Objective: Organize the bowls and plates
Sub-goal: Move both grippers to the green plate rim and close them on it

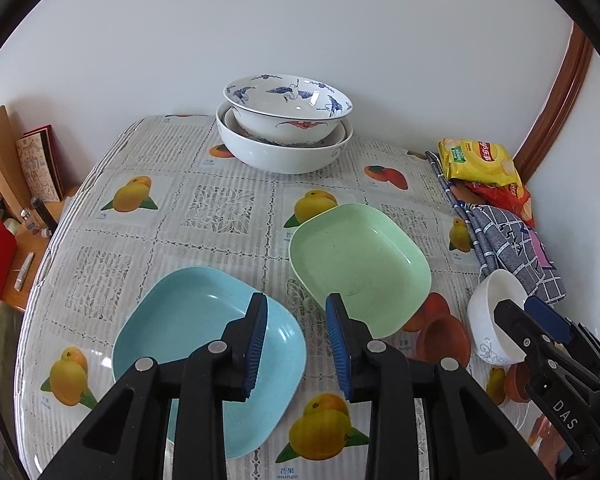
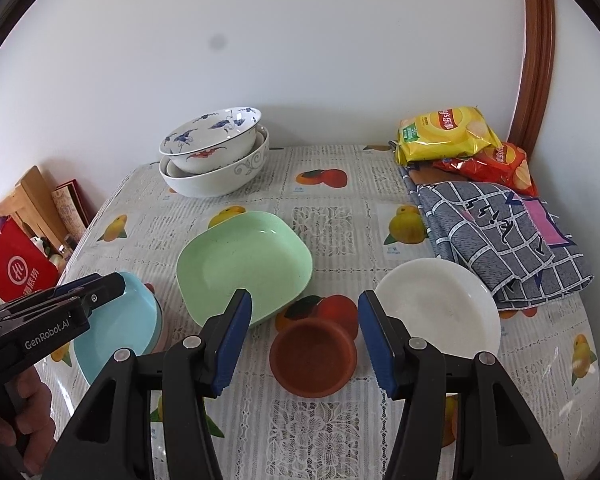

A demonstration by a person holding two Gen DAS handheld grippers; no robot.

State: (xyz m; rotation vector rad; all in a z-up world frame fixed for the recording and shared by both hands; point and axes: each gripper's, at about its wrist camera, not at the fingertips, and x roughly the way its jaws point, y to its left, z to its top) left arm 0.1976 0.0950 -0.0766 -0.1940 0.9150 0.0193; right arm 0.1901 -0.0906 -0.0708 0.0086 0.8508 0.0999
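Porcelain is already gathered at the far edge of the table point(image 2: 332, 432): a crane-painted bowl point(image 1: 288, 106) sits nested inside a wider white bowl point(image 1: 284, 152), so that spot reads as your stacking place for deep ware.

The flat pieces lie spread on the near half, each apart from the others. Your left gripper point(image 1: 296, 344) hangs over the gap between the blue plate point(image 1: 204, 344) at near left and the green plate point(image 1: 360, 268) just right of it, jaws parted and holding nothing. Your right gripper point(image 2: 304, 340) is likewise released and empty, poised above the small brown dish point(image 2: 314, 354), with the white bowl point(image 2: 440, 308) just to its right.

Both square plates share one shape, so setting one into the other looks the natural next move; approach a rim from the side, since their walls are low and slippery.

Snack bags point(image 2: 444, 132) and a checked cloth point(image 2: 500, 236) crowd the right side, leaving little spare room there.
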